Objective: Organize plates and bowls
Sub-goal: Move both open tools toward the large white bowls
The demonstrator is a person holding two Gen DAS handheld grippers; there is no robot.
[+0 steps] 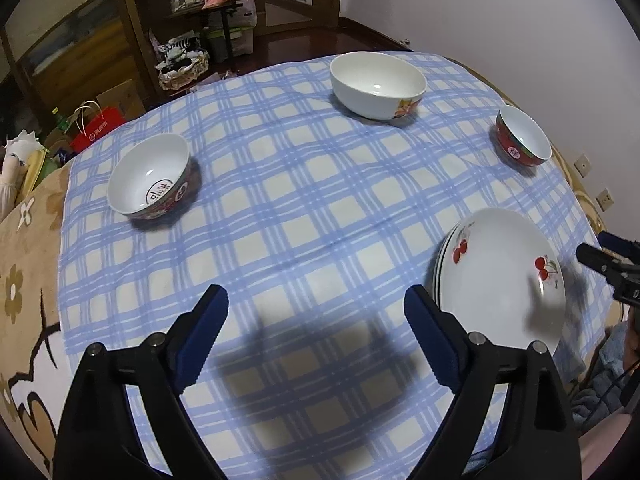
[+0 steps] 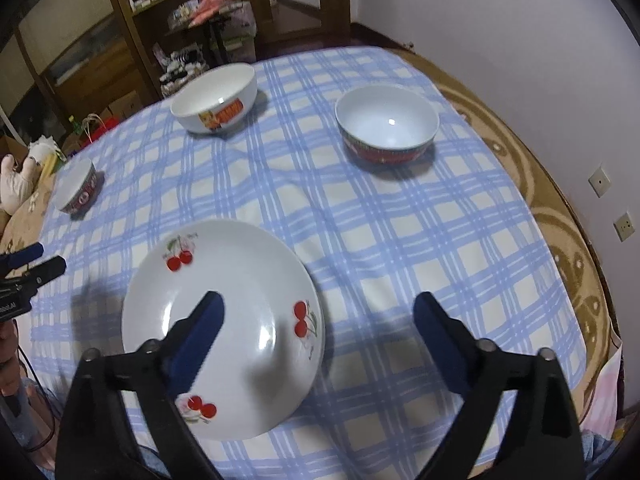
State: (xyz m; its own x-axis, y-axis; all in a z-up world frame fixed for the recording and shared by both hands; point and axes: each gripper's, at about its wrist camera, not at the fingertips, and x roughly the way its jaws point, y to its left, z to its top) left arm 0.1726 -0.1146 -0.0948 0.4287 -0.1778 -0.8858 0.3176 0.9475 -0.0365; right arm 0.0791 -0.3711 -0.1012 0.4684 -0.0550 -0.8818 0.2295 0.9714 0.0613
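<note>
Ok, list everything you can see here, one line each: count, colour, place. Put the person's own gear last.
cherry plates: a stack, white with red cherries, near edge of the cloth; count unclear
large bowl: one, white with a cartoon print, far side
red bowl: one, red outside, white inside, far right
patterned bowl: one, red pattern outside, white inside, left side
tablecloth: one, blue and white check, over the table
wooden shelf: one, brown, cluttered, behind the table
red bag: one, on the floor, left
left gripper: black, blue pads, open, holding nothing
right gripper: same, open, above the plates
</note>
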